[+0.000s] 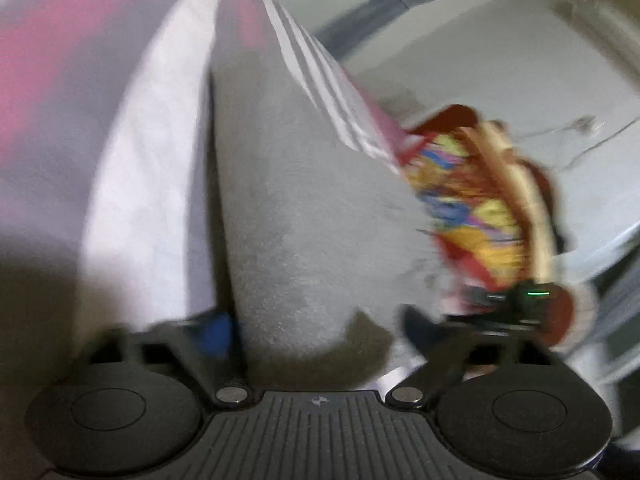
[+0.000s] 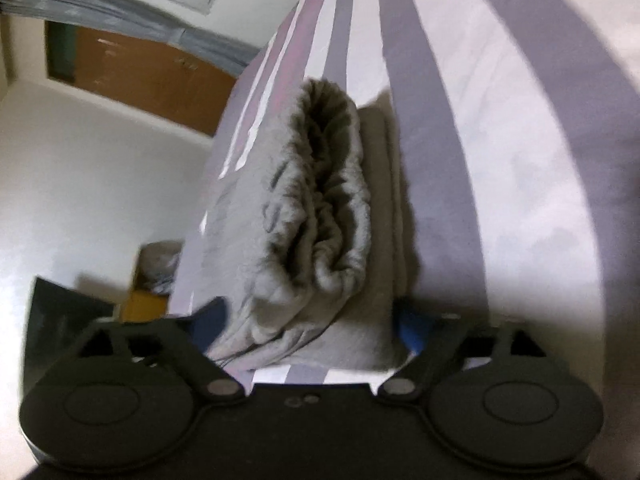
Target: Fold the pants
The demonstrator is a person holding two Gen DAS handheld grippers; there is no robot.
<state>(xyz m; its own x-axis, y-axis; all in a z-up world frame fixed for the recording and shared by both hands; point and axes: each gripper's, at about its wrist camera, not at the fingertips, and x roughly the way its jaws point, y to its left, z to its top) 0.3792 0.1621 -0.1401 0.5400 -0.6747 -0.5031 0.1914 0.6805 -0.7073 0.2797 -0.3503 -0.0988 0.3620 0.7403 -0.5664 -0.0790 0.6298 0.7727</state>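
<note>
Striped bedsheet (image 2: 500,160) carries the folded grey pants (image 2: 312,208); we hold both tongs, left (image 1: 320,332) and right (image 2: 316,320), wide open, gripping nothing, the bundle's length running straight ahead between them.

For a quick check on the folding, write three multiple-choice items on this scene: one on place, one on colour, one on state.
1. Where do the pants lie?
A. on a striped sheet
B. in a cardboard box
C. on a chair

2. What colour are the pants?
A. black
B. grey
C. red

3. How does the right gripper stand?
A. shut on the pants
B. open
C. out of view

Answers: 1 A, stripes run out from under the pants; 2 B, the cloth is pale grey in both views; 3 B, its blue-padded fingers stand wide on either side of the bundle.
</note>
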